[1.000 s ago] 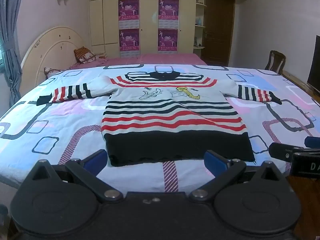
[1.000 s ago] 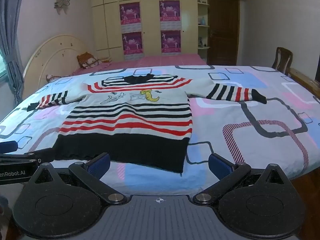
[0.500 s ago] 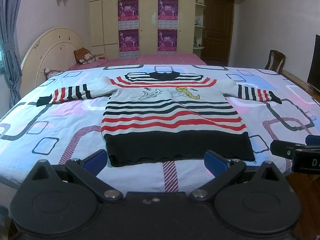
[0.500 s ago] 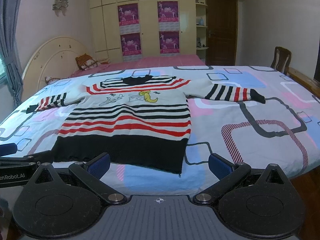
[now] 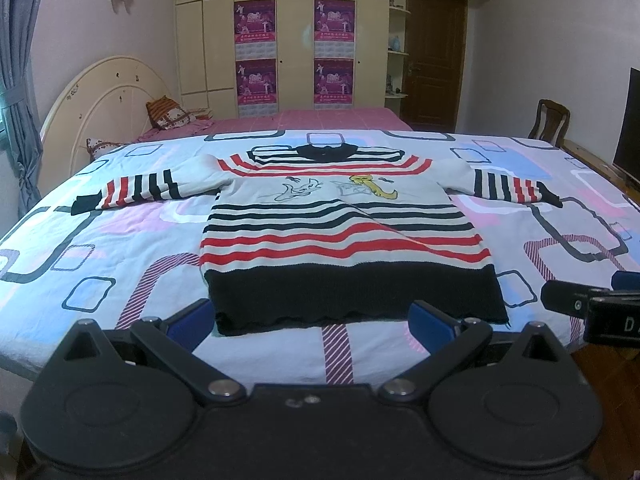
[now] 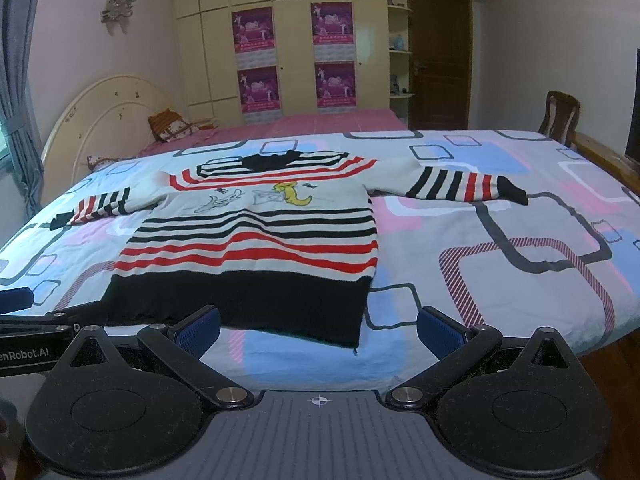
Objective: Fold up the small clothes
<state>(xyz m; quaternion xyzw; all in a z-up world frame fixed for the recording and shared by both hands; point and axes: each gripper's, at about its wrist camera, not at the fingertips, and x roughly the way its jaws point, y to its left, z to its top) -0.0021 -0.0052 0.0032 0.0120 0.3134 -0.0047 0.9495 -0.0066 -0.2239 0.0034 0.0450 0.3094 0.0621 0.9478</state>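
A small striped sweater [image 5: 340,236] lies flat on the bed, sleeves spread to both sides, black hem nearest me. It has red, black and white stripes and a cartoon print on the chest. It also shows in the right wrist view [image 6: 256,248]. My left gripper [image 5: 310,326] is open and empty, just in front of the hem. My right gripper [image 6: 318,330] is open and empty, in front of the hem's right corner. Each gripper shows at the edge of the other's view: the right one [image 5: 592,308] and the left one [image 6: 40,316].
The bed cover [image 5: 560,224] has a pattern of squares in blue, pink and grey. A rounded headboard [image 5: 100,108] with pillows [image 5: 168,114] stands at the left. A wooden chair [image 5: 550,122], a dark screen [image 5: 630,120] and the bed's wooden edge are at the right. A wardrobe [image 5: 296,40] is behind.
Both grippers have shifted only slightly; the right view has drifted a little so the sweater sits slightly further left. The sweater has not moved.
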